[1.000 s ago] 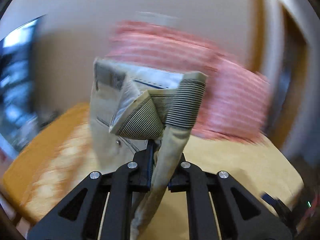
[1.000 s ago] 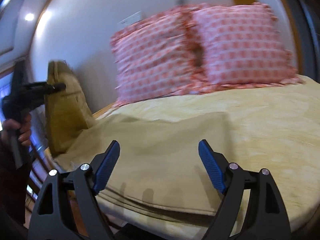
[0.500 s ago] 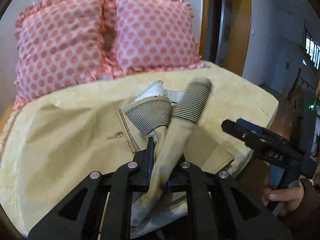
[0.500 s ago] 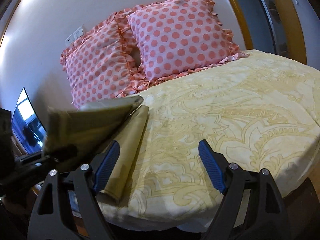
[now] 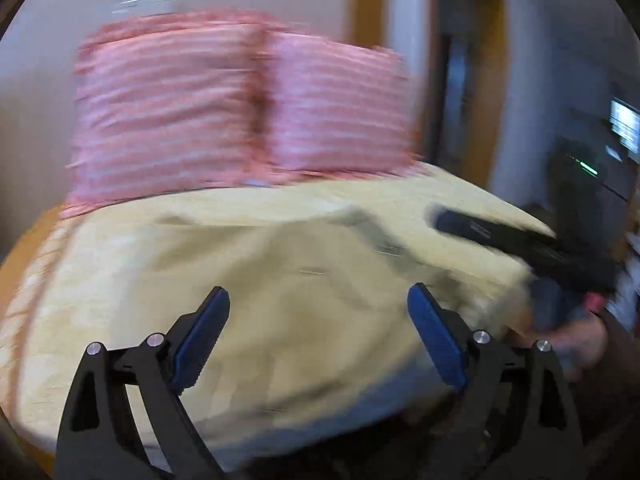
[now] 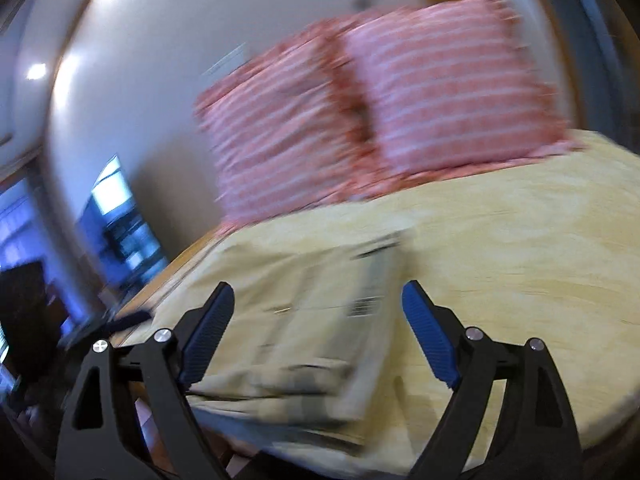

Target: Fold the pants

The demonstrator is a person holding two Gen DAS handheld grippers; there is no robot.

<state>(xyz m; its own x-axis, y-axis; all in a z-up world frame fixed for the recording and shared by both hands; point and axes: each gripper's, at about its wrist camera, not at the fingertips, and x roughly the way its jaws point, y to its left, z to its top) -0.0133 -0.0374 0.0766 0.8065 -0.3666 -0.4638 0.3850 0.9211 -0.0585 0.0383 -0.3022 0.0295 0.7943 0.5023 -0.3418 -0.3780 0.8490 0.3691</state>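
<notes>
The beige pants (image 6: pixel 316 320) lie in a folded stack on the near left part of the yellow bedspread (image 6: pixel 520 248). In the blurred left wrist view the pants (image 5: pixel 288 280) spread across the bedspread (image 5: pixel 120 264) ahead of my fingers. My left gripper (image 5: pixel 318 336) is open and empty above the pants. My right gripper (image 6: pixel 318 332) is open and empty, just above the folded stack. The right gripper also shows as a dark bar in the left wrist view (image 5: pixel 520 244).
Two pink polka-dot pillows (image 6: pixel 380 120) lean against the wall at the head of the bed; they also show in the left wrist view (image 5: pixel 240 112). A doorway (image 5: pixel 460 92) is at the right. A bright screen (image 6: pixel 116 216) stands left of the bed.
My left gripper has let go of the pants and opened; the pants now lie on the bed. Both views swing fast and are blurred. The right gripper has moved over the pants.
</notes>
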